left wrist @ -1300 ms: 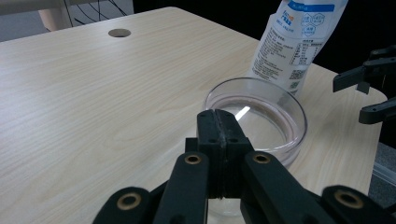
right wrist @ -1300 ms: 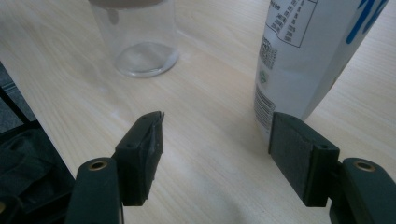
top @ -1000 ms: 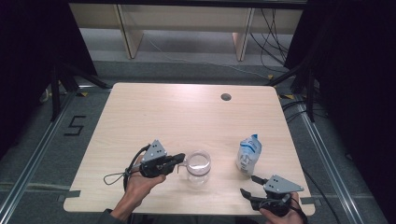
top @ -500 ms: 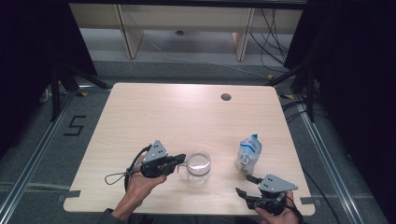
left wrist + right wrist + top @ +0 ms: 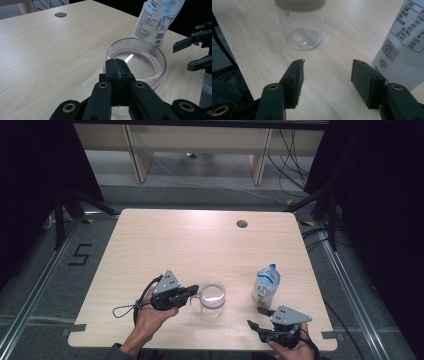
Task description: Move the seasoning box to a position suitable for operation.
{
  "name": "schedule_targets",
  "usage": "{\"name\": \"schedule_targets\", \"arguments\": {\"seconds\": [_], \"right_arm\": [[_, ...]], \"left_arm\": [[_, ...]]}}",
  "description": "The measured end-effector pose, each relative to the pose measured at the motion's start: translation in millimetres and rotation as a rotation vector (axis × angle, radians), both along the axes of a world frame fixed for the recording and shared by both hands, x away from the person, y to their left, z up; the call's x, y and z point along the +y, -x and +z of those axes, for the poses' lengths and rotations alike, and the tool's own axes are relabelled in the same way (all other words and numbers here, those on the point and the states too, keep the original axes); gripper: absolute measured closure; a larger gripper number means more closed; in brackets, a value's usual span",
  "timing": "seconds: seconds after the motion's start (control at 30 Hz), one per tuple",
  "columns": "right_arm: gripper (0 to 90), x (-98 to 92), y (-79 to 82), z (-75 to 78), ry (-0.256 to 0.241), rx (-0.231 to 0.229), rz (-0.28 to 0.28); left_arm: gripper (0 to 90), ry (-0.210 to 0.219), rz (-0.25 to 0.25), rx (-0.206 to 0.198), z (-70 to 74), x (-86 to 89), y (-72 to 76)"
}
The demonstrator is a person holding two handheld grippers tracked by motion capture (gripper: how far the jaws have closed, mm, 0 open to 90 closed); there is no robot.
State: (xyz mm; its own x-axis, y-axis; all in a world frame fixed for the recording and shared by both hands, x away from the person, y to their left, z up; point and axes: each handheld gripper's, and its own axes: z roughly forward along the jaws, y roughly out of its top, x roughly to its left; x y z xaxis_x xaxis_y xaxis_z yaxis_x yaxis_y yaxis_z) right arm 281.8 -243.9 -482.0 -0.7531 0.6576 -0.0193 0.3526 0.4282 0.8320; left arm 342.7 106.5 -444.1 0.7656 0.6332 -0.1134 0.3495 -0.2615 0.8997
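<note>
A large "5" (image 5: pixel 80 255) is marked on the grey floor (image 5: pixel 45 285), at the left middle of the high view. On the white bottle (image 5: pixel 160 20), at the upper right of the left gripper view, blue hexagon marks, fine print and a square code are seen, but none can be read.

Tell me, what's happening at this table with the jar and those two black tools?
A person holds a gripper in each hand at a wooden table. The left gripper is shut on the near rim of an open clear jar and steadies it. The right gripper, jaws open, sits near the table's front edge beside a white pouch that stands upright, not touching it. The jar looks empty.
</note>
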Motion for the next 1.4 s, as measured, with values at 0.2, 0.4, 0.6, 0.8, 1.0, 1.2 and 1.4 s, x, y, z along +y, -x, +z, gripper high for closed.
{"name": "schedule_targets", "arguments": {"seconds": [0.2, 0.4, 0.6, 0.8, 1.0, 1.2, 1.4], "right_arm": [[49.7, 5.8, -3.1, -0.1, -0.002, -0.006, 0.013], [55.0, 12.4, -8.5, -0.3, -0.009, -0.028, 0.027], [59.3, 19.8, -12.4, -0.5, -0.014, -0.031, 0.034], [63.2, 25.1, -13.6, 0.0, -0.033, -0.024, 0.036], [65.8, 28.7, -17.9, -0.2, -0.031, -0.047, 0.063], [68.6, 31.7, -18.6, 1.1, -0.028, -0.056, 0.067], [71.0, 33.4, -19.4, 1.9, -0.033, -0.06, 0.062]], "left_arm": [[89.3, 0.004, -0.001, 0.003, -1.0, 0.9, -0.3], [89.3, 0.003, 0.006, 0.009, -0.7, 1.5, 0.7], [89.3, 0.005, 0.004, -0.002, -1.4, 2.4, 0.8], [89.3, 0.01, 0.002, -0.001, -1.9, 2.4, 1.7], [89.3, 0.017, 0.007, 0.007, -2.6, 2.6, 2.1], [89.3, 0.014, 0.001, 0.0, -3.6, 4.1, 1.3], [89.2, 0.017, 0.004, 0.0, -4.1, 4.4, 1.5]]}}
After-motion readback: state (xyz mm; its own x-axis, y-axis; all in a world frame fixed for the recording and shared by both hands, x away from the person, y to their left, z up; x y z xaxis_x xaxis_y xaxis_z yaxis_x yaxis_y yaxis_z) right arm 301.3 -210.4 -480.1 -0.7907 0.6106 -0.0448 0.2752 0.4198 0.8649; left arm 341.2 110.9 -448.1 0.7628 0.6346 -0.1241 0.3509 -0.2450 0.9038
